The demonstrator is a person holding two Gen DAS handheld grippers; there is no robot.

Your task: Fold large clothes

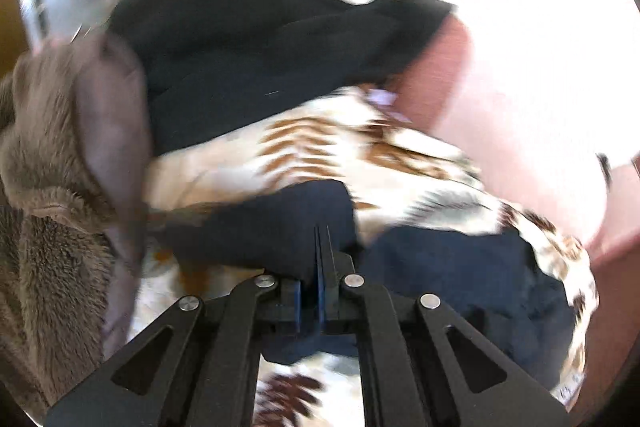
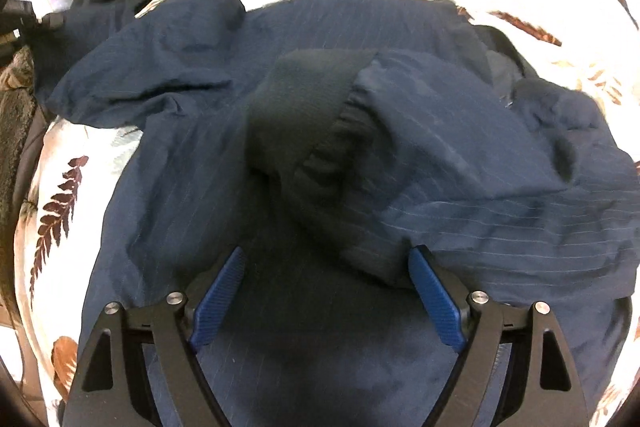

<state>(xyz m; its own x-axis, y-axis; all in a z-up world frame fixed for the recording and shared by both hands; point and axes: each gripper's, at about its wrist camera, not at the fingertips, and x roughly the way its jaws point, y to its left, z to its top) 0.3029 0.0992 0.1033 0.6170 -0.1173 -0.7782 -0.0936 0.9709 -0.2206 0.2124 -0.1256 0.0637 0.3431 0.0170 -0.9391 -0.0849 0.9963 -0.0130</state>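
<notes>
Left wrist view: my left tongs [image 1: 323,247] clamped tight on fold of navy pinstriped garment [image 1: 280,223], pinched cloth raised over fern-print bedspread [image 1: 320,143]; black garment [image 1: 260,39] beyond it, grey fleece [image 1: 48,155] to its left.

Right wrist view: my right tongs [image 2: 328,267] spread wide, empty, over same navy pinstriped garment [image 2: 460,195], crumpled on fern-print bedspread [image 2: 68,187]. Ribbed cuff [image 2: 308,115] just ahead. Cloth light, limp, probably slippery; I'd grip seam or cuff.

Heavy motion blur in the left view, blown-out white glare above, fisheye-curved dark edges.
</notes>
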